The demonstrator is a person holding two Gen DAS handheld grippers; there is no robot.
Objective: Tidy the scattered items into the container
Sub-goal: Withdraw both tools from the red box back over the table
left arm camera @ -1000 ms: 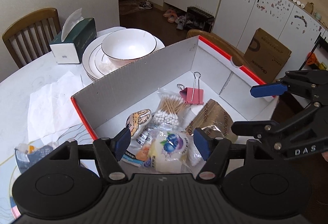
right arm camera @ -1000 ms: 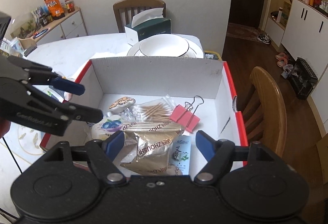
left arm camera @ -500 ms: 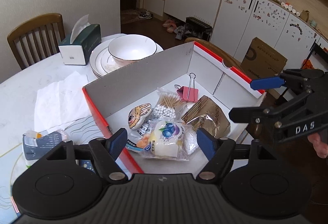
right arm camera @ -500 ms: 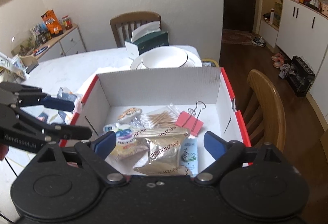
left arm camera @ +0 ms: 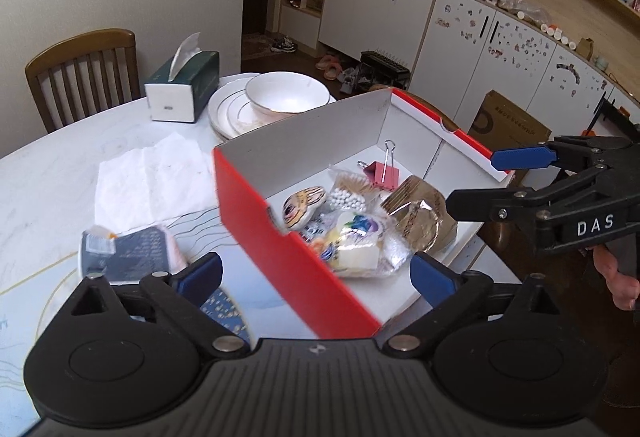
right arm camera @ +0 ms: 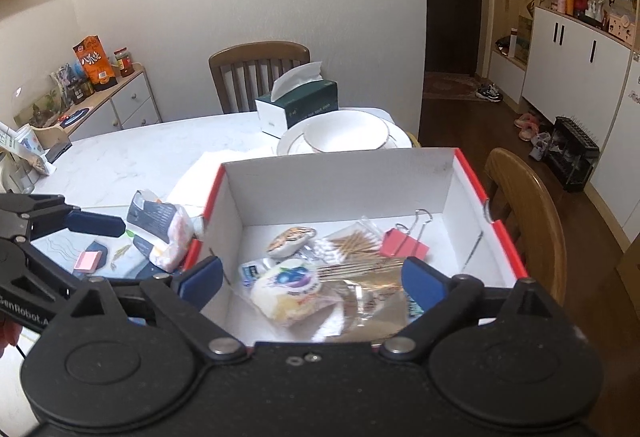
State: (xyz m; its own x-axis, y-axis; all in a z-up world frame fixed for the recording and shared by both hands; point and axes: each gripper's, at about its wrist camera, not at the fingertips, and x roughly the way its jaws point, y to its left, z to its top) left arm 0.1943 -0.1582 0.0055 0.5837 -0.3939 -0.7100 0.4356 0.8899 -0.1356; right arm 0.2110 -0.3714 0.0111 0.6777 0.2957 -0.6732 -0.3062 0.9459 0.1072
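Note:
A red and white cardboard box [left arm camera: 288, 249] [right arm camera: 340, 189] stands on the table and holds a pink binder clip [left arm camera: 382, 173] [right arm camera: 404, 243], cotton swabs [left arm camera: 348, 193] [right arm camera: 344, 243], a gold snack bag [left arm camera: 424, 213] and a blueberry-print packet [left arm camera: 356, 237] [right arm camera: 292, 289]. A dark tissue pack [left arm camera: 128, 249] [right arm camera: 160, 225] and a small pink pad [right arm camera: 89, 260] lie on the table left of the box. My left gripper [left arm camera: 316, 275] is open and empty above the box's near red wall. My right gripper [right arm camera: 312, 279] is open and empty over the box.
A green tissue box [left arm camera: 184, 87] [right arm camera: 298, 109], stacked white plates with a bowl [left arm camera: 286, 99] [right arm camera: 344, 133] and a flat white tissue [left arm camera: 156, 177] lie behind the box. Wooden chairs [left arm camera: 80, 73] [right arm camera: 528, 213] stand at the table's edges.
Both grippers have pulled back and up from the box, staying open. The left view has shifted left, so the box's red wall and the tissue pack now show.

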